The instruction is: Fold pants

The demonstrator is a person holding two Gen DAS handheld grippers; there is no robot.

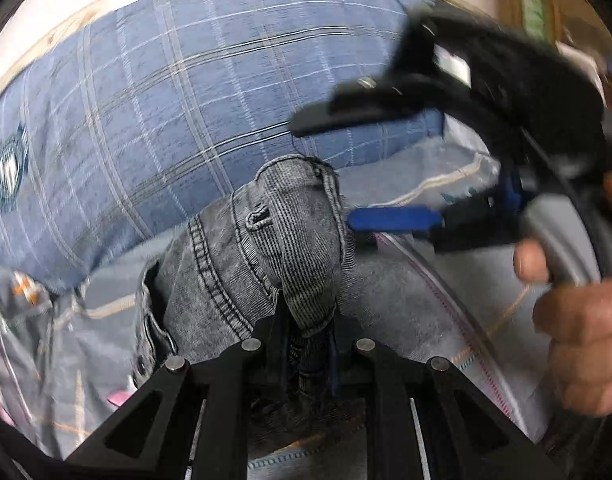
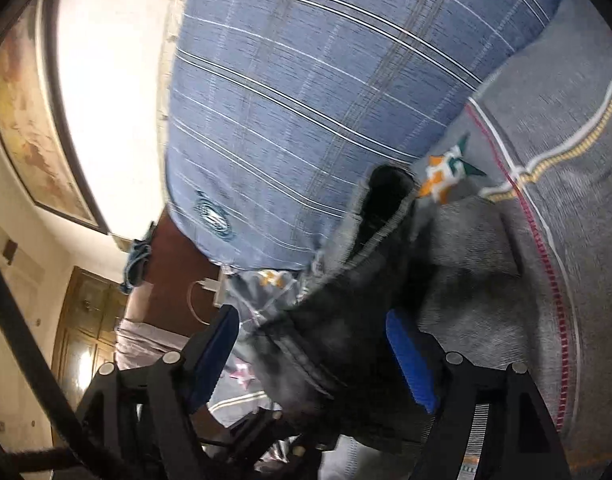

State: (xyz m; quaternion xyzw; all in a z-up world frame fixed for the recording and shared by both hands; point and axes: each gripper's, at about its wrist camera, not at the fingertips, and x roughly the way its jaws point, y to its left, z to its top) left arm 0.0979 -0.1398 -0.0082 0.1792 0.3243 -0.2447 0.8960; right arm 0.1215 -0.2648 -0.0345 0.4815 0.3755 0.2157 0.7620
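The pants (image 1: 266, 248) are grey washed denim with dark stitching and a buttonhole at the waistband. My left gripper (image 1: 309, 336) is shut on a bunched fold of the waistband, which rises up from between its jaws. My right gripper (image 2: 317, 344) is open, its blue-padded fingers (image 2: 409, 364) spread on either side of a blurred dark part of the pants (image 2: 345, 320). In the left wrist view the right gripper (image 1: 337, 172) hangs at the right, open, its blue pad (image 1: 393, 220) next to the waistband, a hand (image 1: 577, 320) on its handle.
A big blue plaid pillow (image 1: 178, 112) lies behind the pants; it also fills the top of the right wrist view (image 2: 325, 80). A grey bedsheet (image 2: 545, 160) with white, yellow and red stripes lies underneath. A framed picture (image 2: 26, 120) and a wooden cabinet (image 2: 86, 320) stand at the left.
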